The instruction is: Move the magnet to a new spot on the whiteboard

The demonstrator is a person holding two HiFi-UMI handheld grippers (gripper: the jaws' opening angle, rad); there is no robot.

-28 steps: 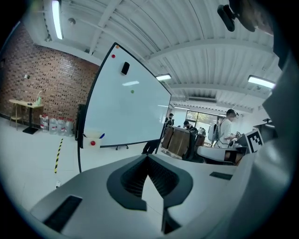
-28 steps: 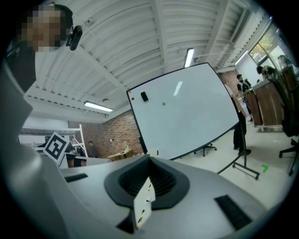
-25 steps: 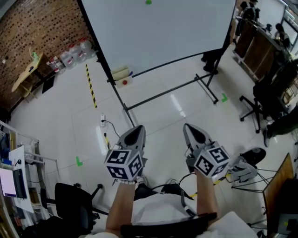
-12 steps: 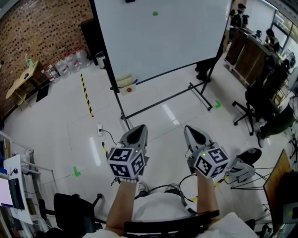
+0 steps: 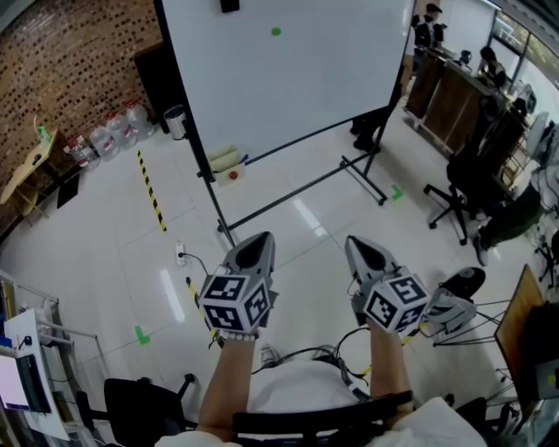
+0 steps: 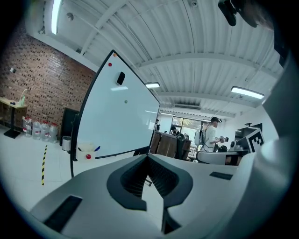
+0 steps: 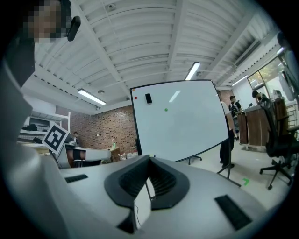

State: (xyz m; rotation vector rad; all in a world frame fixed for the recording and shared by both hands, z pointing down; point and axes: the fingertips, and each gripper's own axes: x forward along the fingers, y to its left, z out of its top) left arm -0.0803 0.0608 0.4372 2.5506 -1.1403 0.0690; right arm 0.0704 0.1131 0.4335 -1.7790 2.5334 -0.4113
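One whiteboard (image 5: 297,87), one green magnet (image 5: 276,31), two grippers (image 5: 254,242) (image 5: 359,244)

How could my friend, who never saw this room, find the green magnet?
Find the big whiteboard in the middle of the room. High on its white face sits a small round magnet. It is the only green spot: the black block up-left of it is bigger and squarish, and the red dot sits in the top corner.
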